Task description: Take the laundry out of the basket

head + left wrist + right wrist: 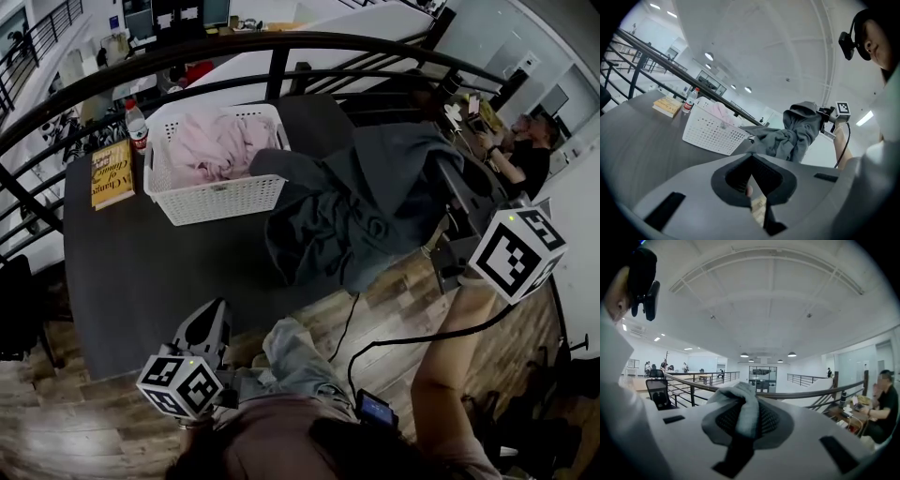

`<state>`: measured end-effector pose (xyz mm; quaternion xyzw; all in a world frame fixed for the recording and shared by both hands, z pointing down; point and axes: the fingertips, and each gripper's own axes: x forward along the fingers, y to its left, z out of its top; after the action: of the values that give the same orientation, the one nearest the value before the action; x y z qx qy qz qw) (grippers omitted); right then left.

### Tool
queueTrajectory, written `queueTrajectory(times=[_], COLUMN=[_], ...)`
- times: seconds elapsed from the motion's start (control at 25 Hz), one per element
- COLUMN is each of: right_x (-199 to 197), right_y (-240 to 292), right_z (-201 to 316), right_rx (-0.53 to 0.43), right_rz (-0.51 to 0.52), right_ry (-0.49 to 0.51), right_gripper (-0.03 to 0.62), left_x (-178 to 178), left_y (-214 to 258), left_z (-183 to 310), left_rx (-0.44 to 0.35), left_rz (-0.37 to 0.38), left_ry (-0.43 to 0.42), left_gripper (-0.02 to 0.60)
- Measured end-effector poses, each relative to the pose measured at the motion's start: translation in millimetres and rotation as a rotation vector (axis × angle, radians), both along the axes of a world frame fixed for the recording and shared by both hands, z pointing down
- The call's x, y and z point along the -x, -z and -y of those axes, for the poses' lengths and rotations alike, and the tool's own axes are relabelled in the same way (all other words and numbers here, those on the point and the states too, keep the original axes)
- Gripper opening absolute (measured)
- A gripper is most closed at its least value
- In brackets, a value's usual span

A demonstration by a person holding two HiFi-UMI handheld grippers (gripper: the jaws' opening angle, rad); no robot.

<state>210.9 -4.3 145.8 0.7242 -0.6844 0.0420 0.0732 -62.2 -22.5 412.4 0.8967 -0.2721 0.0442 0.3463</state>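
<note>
A white perforated basket (225, 200) (715, 133) stands on the dark table (131, 272) with pink laundry (211, 150) (719, 112) still inside it. A grey garment (356, 206) (797, 133) hangs raised to the right of the basket, its lower folds trailing on the table and one edge lying against the basket's rim. My right gripper (445, 159) (746, 404) is shut on the top of that garment (740, 392). My left gripper (211, 314) (751, 161) hovers at the table's near edge, shut with nothing between its jaws.
A yellow book (112, 173) (667, 107) and a water bottle (137, 127) (688, 104) sit left of the basket. A dark curved railing (281, 42) runs behind the table. A person sits at a desk (525, 150) at the far right. A black cable (347, 328) crosses the wood floor.
</note>
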Motion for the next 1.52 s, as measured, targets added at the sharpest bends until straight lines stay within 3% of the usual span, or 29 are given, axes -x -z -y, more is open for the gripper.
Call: queueTrajectory(times=[0.2,0.48,1.0,1.52], right_x=[-29,-73,-147,-193], right_y=[-12,-28,-86,-139], right_z=[-11,-14,-1,17], right_rx=[0.013,0.032,0.126,0.195], right_rz=[0.015,0.041,0.122,0.203], right_ry=[-0.05,-0.047,0.02,0.074], right_gripper=[0.055,0.055,0.055,0.055], left_x=[-17,-59,-137,-177], left_y=[-1,1,8,6], left_z=[2,0,-10,-20], left_rx=[-0.008,-0.011,-0.016,-0.016], left_rz=[0.012,0.018,0.038,0.062], left_ry=[-0.02,-0.008,0.021,0.09], left_gripper=[-0.002,-0.002,-0.002,-0.002])
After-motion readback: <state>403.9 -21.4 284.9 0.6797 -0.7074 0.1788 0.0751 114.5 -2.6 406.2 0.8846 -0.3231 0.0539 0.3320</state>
